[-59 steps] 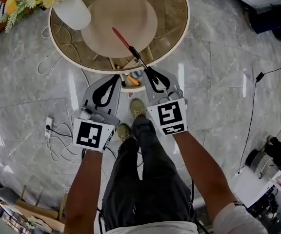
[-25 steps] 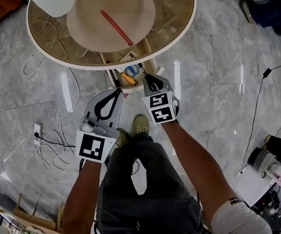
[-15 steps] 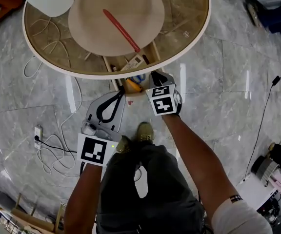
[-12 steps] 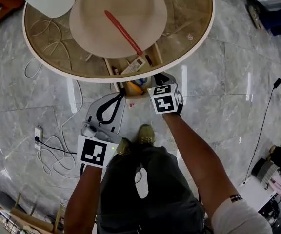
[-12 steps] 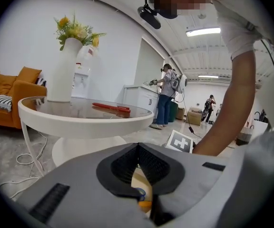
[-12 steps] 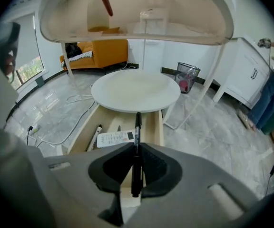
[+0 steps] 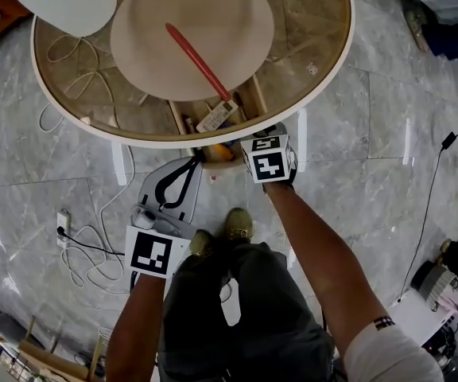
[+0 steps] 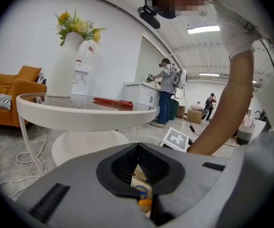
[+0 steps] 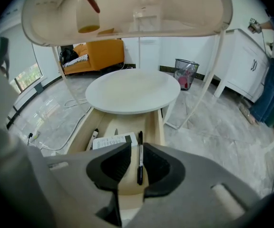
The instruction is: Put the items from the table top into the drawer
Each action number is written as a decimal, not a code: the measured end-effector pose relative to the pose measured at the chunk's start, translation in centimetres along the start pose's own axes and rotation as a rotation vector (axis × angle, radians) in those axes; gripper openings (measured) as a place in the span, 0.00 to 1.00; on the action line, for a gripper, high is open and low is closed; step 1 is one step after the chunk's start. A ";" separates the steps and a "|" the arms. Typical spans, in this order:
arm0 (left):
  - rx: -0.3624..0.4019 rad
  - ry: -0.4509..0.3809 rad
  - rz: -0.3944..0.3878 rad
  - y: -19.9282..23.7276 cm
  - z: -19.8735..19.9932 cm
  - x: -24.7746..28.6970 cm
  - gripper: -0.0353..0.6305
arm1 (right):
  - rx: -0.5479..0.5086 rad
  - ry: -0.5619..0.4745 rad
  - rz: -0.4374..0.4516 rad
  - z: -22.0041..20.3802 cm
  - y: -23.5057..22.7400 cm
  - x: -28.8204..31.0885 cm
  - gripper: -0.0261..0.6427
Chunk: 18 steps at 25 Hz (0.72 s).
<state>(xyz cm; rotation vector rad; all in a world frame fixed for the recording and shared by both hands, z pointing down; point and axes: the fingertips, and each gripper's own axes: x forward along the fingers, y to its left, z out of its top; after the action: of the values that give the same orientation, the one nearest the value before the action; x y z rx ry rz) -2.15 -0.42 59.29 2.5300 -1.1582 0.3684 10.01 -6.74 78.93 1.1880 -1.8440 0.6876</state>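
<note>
An open wooden drawer [image 7: 258,102] hangs under the round glass table [image 7: 324,62]. My right gripper [image 7: 257,139] reaches down into the drawer [image 9: 157,122], and its jaws are opening. A black pen [image 9: 140,160] lies between the pads, which stand clear of it. A white remote-like item [image 9: 113,141] and a marker [image 9: 93,137] lie beside the pen. A long red item [image 7: 197,58] rests on the table top [image 8: 80,115]. My left gripper [image 7: 196,161] hovers low in front of the drawer, its tips [image 8: 138,145] together on nothing.
A white vase [image 7: 62,2] with flowers [image 8: 77,26] stands on the table's far left. An orange and blue thing [image 7: 223,151] lies at the drawer's front. Cables and a power strip [image 7: 62,221] trail on the marble floor. People [image 8: 165,91] stand far off; my feet [image 7: 237,223] are below.
My right gripper has come down from the table top to the drawer with the black pen. My left gripper has sunk a little in front of the drawer.
</note>
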 end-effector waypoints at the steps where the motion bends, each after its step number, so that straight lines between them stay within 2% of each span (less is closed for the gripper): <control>1: -0.003 0.003 0.000 -0.1 0.0 0.0 0.05 | -0.005 -0.004 0.000 -0.1 -0.1 -0.1 0.15; 5: -0.011 0.008 -0.002 -0.3 0.4 -0.1 0.05 | -0.012 -0.031 0.009 0.2 0.1 -1.1 0.14; 10: -0.027 0.008 -0.009 -1.2 1.7 -0.5 0.05 | -0.055 -0.065 0.025 1.0 1.2 -4.0 0.04; 18: -0.033 0.002 -0.010 -2.4 4.9 -1.8 0.05 | -0.111 -0.115 0.042 2.8 2.2 -9.4 0.04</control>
<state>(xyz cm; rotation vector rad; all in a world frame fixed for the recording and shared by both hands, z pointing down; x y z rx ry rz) -0.97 0.31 53.75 2.5060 -1.1415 0.3460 9.18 -3.64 69.42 1.1397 -1.9809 0.5417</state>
